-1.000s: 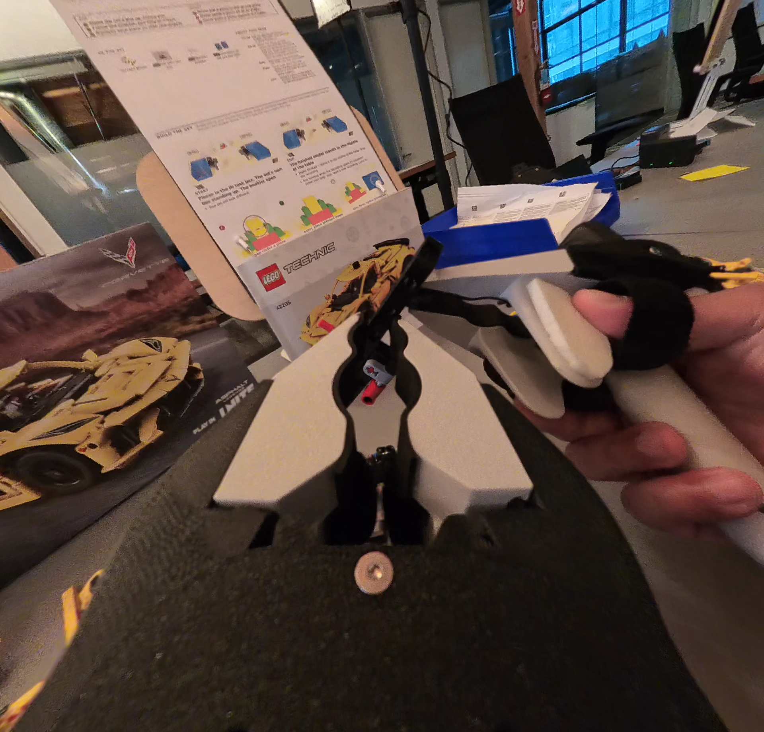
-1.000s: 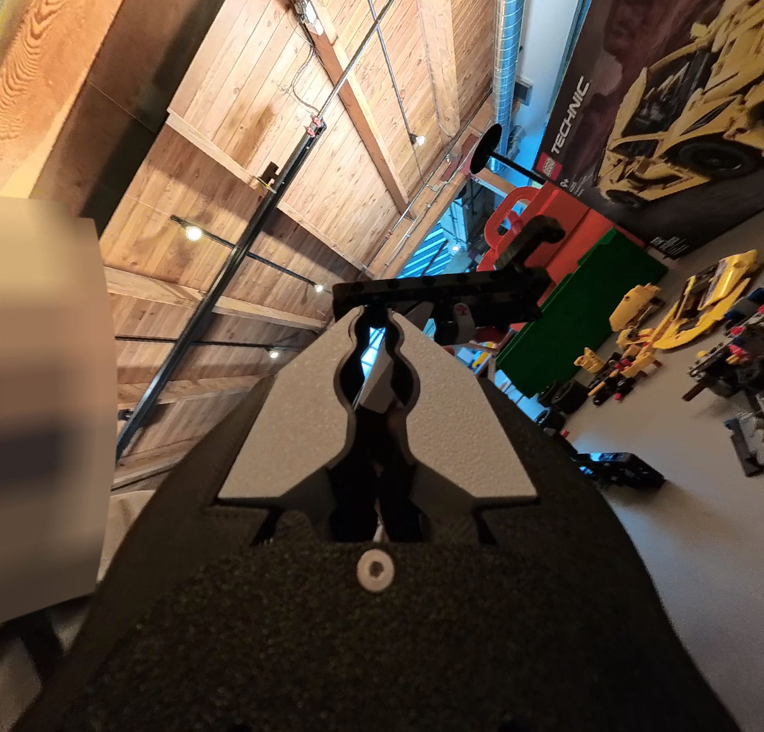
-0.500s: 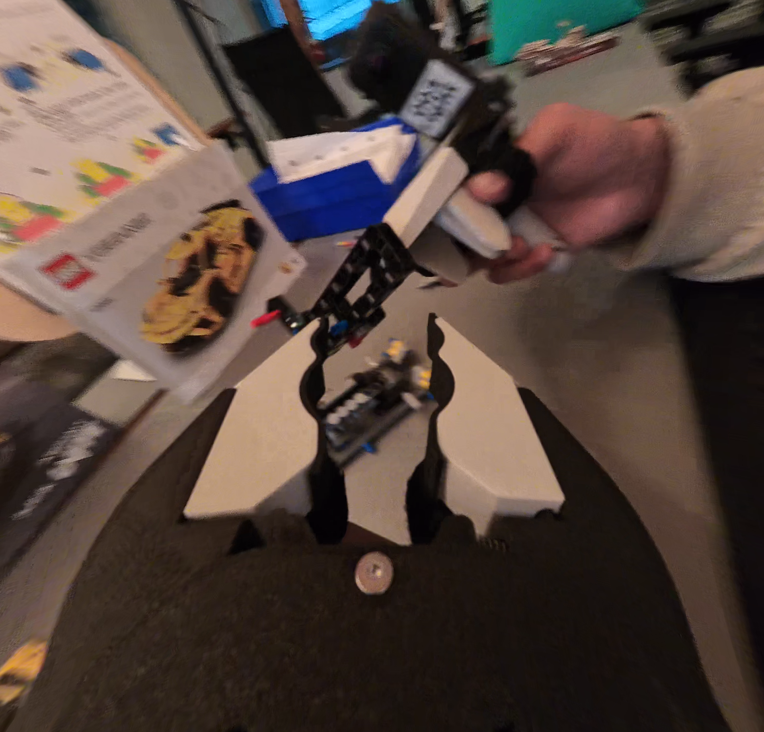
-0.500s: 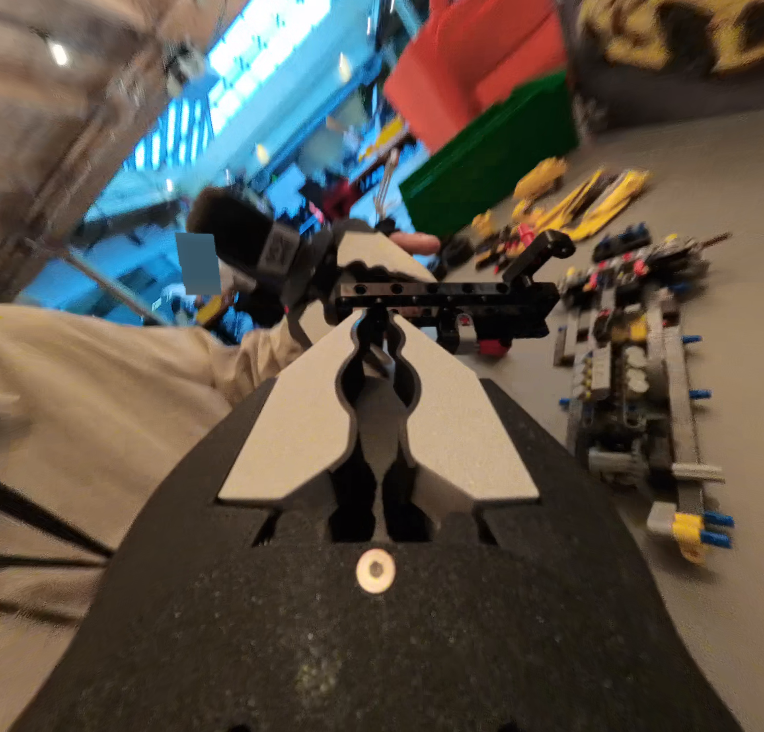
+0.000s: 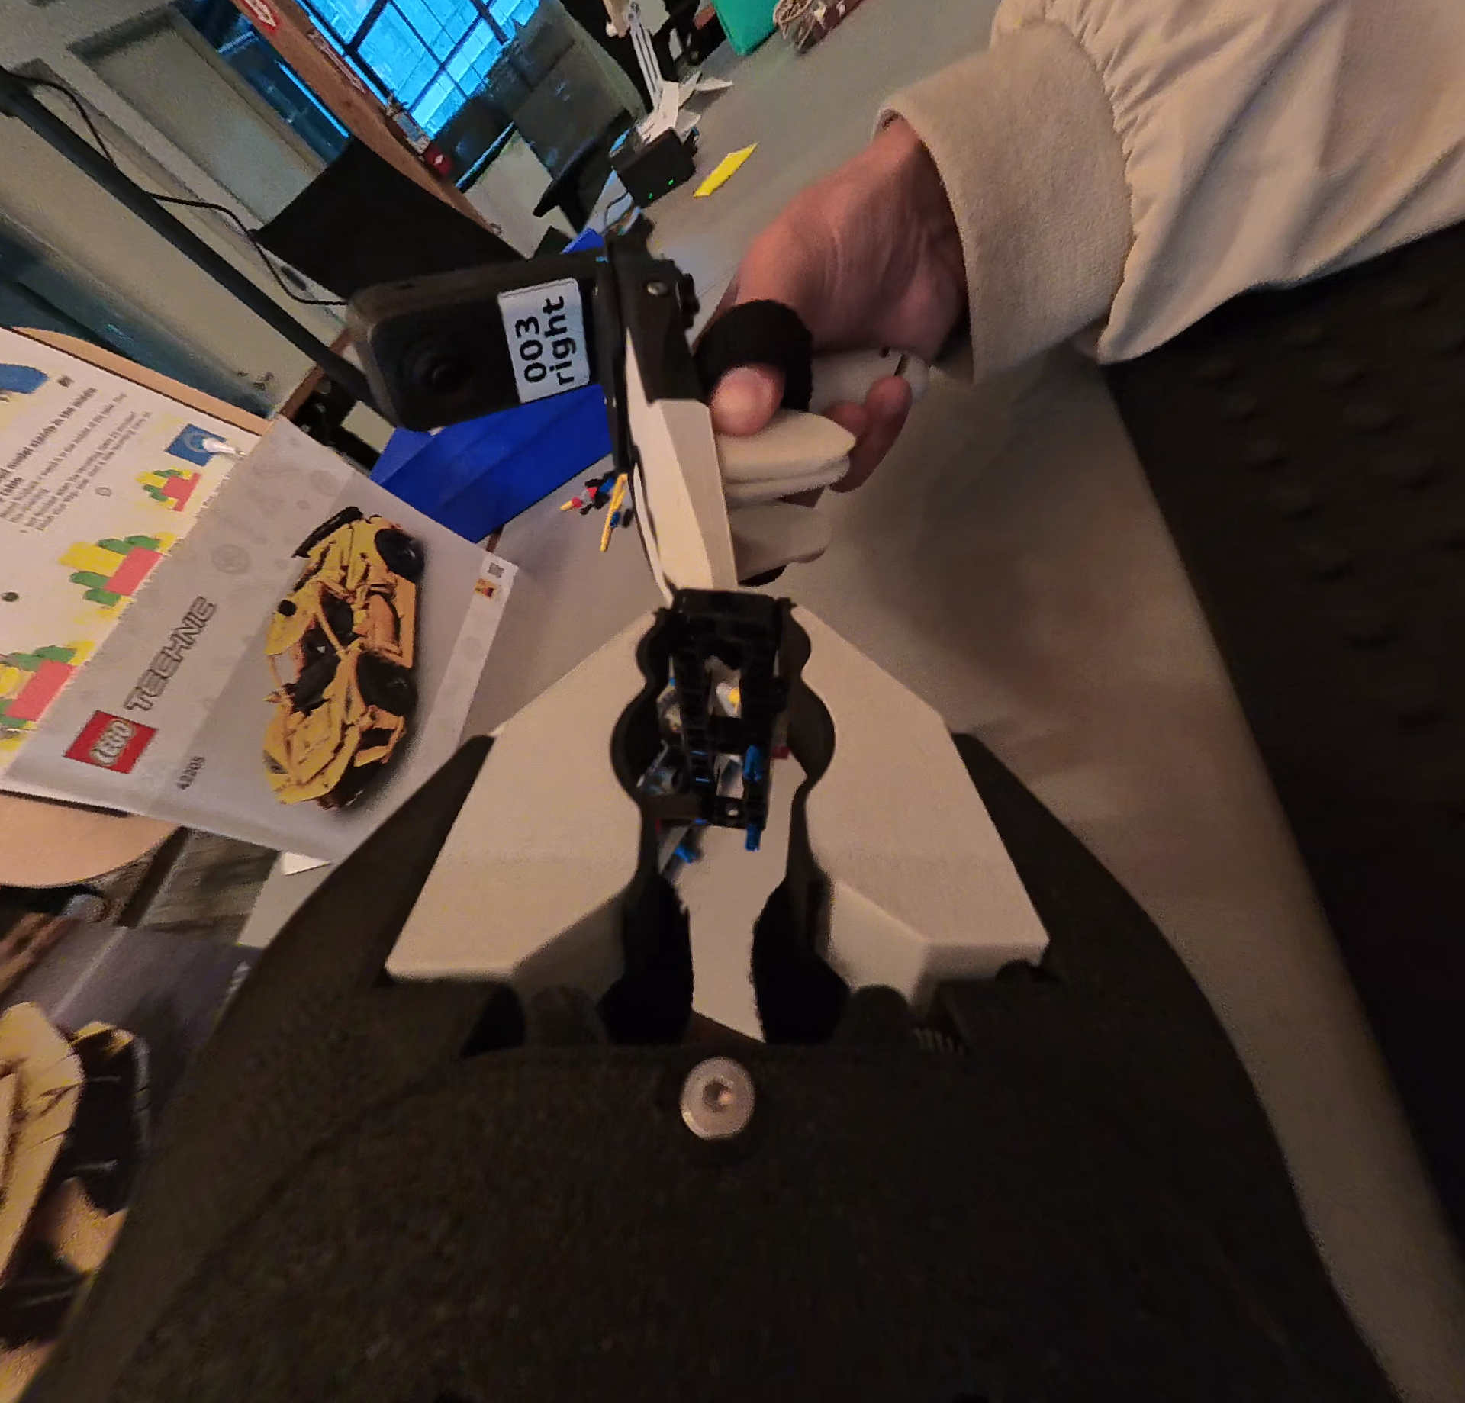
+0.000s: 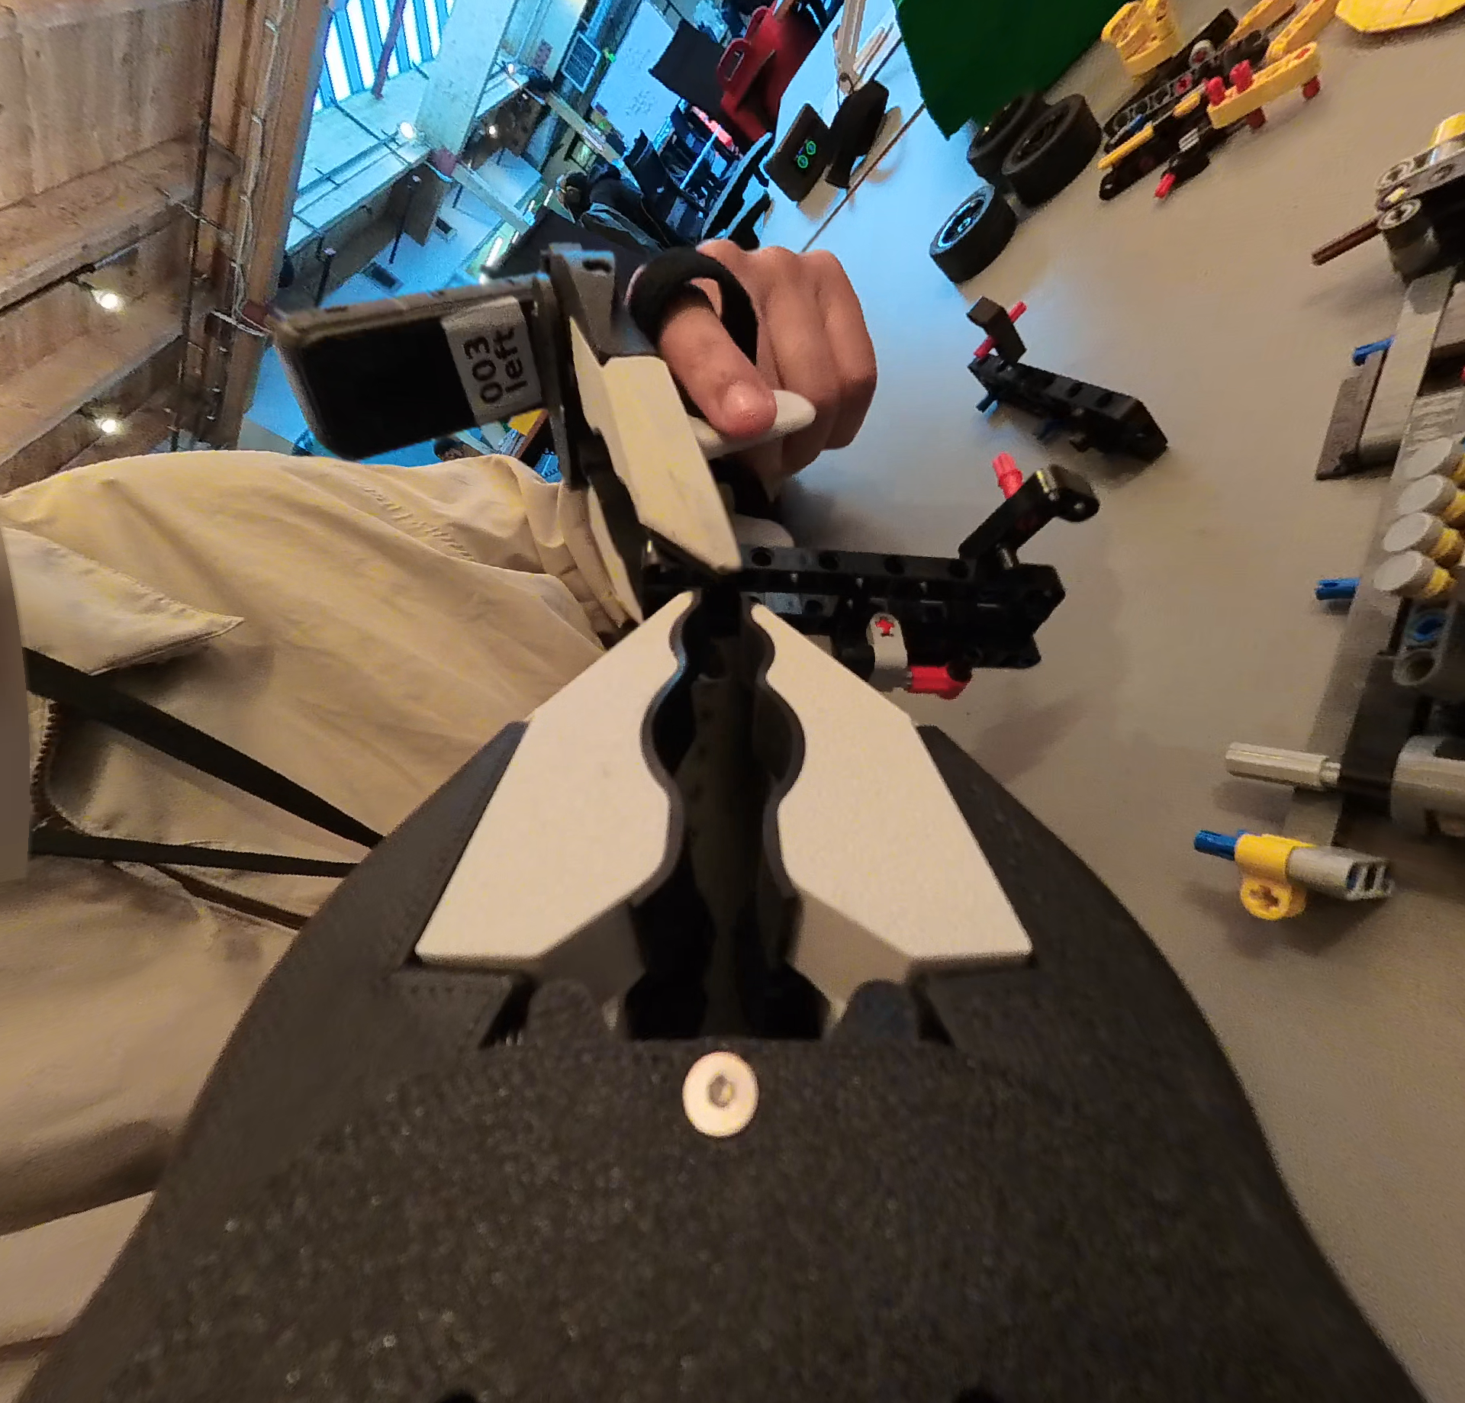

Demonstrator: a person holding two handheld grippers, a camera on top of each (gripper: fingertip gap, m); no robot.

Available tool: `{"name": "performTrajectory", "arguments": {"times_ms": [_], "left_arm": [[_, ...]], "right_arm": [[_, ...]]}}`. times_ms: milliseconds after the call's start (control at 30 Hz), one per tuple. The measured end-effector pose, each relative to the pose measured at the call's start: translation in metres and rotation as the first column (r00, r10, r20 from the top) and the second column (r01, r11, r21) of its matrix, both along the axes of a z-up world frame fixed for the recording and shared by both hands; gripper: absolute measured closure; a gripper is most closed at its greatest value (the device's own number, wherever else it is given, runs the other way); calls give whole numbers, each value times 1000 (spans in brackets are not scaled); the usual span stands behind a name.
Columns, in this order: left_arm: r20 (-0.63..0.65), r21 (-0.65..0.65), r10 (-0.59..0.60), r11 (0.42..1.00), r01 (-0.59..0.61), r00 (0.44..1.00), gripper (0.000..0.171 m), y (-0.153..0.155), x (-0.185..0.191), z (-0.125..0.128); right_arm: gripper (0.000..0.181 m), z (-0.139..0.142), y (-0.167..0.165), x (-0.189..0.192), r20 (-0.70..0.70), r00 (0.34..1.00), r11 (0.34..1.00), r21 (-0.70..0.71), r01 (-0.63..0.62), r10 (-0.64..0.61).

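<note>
A black Technic frame [image 6: 912, 596] with red pins and a raised arm is held in the air between both grippers. My right gripper [image 6: 720, 608] is shut on one end of the frame. In the left wrist view the frame [image 5: 717, 699] runs end-on between my left gripper's [image 5: 723, 612] fingers, which are closed against its two sides. The right gripper's fingers [image 5: 682, 477] come down onto the frame's far end, held by a hand. In the right wrist view the left gripper's fingers [image 6: 658, 485] meet the frame just beyond my right fingertips.
A long grey car chassis [image 6: 1411, 572] lies at the right, with a loose black beam part [image 6: 1062, 406], black wheels [image 6: 1030, 144], yellow panels [image 6: 1268, 57] and a green bin [image 6: 991, 17] behind. An instruction booklet [image 5: 262, 651] and a blue bin [image 5: 507, 453] stand left. My left and right fingertips are right by each other.
The left gripper let go of the frame, swung round and has closed on it again end-on. The right gripper tilted down from the ceiling toward the table, still holding the frame.
</note>
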State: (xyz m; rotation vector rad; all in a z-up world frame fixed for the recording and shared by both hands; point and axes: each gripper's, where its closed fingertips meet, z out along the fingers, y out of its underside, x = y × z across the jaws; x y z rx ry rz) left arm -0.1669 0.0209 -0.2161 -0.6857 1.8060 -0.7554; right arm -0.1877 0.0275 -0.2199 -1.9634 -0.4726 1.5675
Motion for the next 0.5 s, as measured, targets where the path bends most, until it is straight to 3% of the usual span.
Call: {"name": "performTrajectory", "arguments": {"times_ms": [133,267,433,500], "left_arm": [[-9,37,33,999,-32,999,145,5,0,-6],[84,25,70,997,-72,994,145,12,2,9],[180,-186,57,982,-23,982,146,7,-3,40],[177,-233,57,972,-15,983,147,7,-3,41]], "right_arm": [[175,1,-1,-1,7,1000,1000,16,-6,6],[175,15,8,0,-118,991,997,46,62,-57],[176,44,3,-3,-301,952,994,84,76,-48],[176,46,4,-3,-322,946,997,55,56,-36]]}}
